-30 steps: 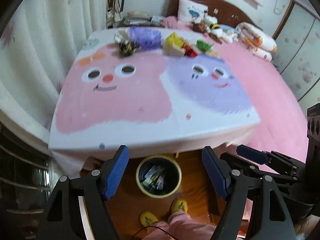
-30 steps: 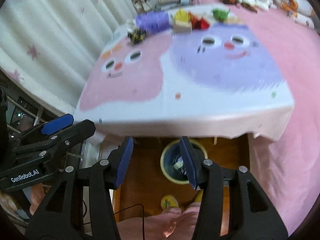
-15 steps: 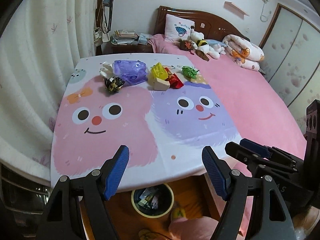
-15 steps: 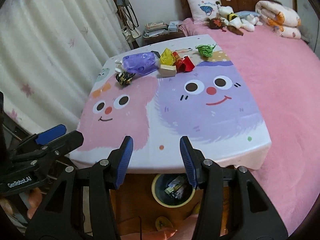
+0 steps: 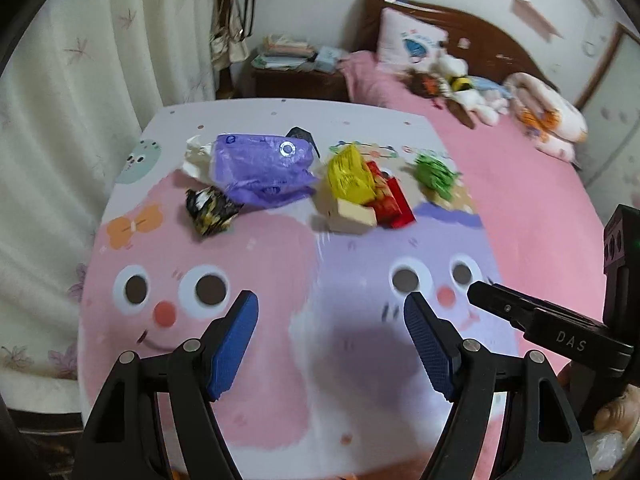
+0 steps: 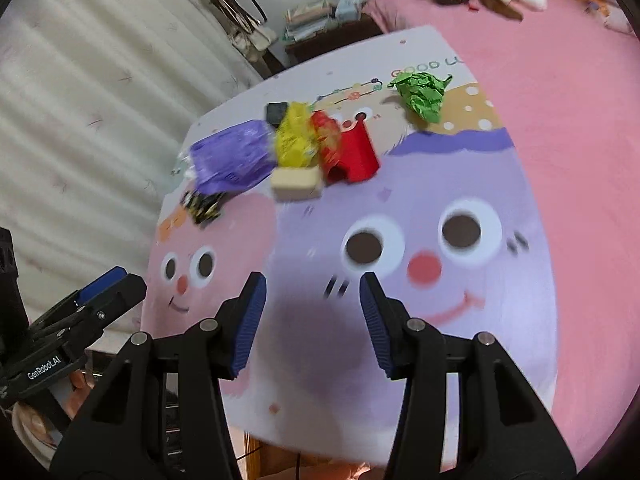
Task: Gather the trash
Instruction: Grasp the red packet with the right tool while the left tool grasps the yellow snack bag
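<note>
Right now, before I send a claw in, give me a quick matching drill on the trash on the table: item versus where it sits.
Things:
1. purple bag
2. green crumpled wrapper
3. black-and-yellow wrapper
4. beige block

Places:
A. apart from the rest, nearest the pink bed
B. just in front of the yellow wrapper
C. on the pink face's side, curtain-side end of the row
D. between the white tissue and the yellow wrapper

Pairs: 1-D, 2-A, 3-C, 4-B

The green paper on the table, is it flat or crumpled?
Crumpled. The green paper is a creased, bunched wad with ragged edges, lying alone on the table.
</note>
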